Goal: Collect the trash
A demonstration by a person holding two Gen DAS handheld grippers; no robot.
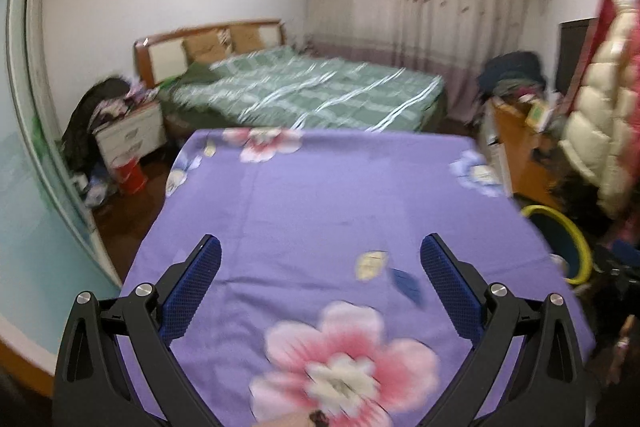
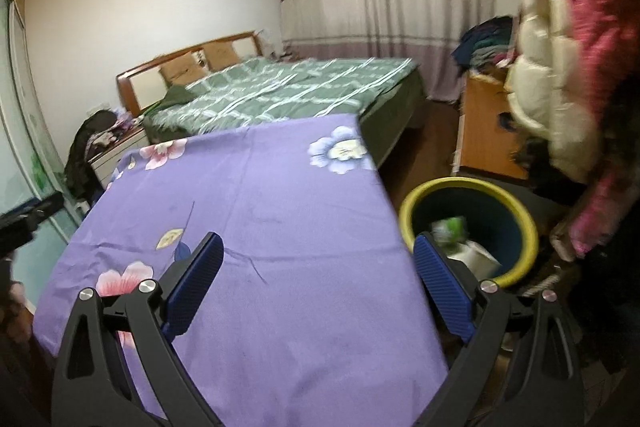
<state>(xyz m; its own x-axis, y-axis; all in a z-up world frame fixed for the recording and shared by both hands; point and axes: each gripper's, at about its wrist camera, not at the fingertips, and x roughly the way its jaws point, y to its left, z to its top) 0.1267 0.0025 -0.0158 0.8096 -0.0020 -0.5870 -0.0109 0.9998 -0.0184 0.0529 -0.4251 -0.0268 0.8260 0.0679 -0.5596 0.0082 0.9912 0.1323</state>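
both grippers, left (image 1: pixel 320 255) and right (image 2: pixel 318 253), hover with fingers spread wide and empty over the purple cloth (image 1: pixel 320 195).

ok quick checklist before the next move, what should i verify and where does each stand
1. Left hand-held gripper open and holding nothing: ok.
2. Right hand-held gripper open and holding nothing: ok.
3. Bin within view, beside the table's right edge, mouth unobstructed: ok.
4. Trash already inside the bin: ok.
5. Trash left on the purple cloth: none seen, only printed flowers, though the frames are blurred: cannot tell for small bits.
6. Trash elsewhere, on the floor or bed: cannot tell.
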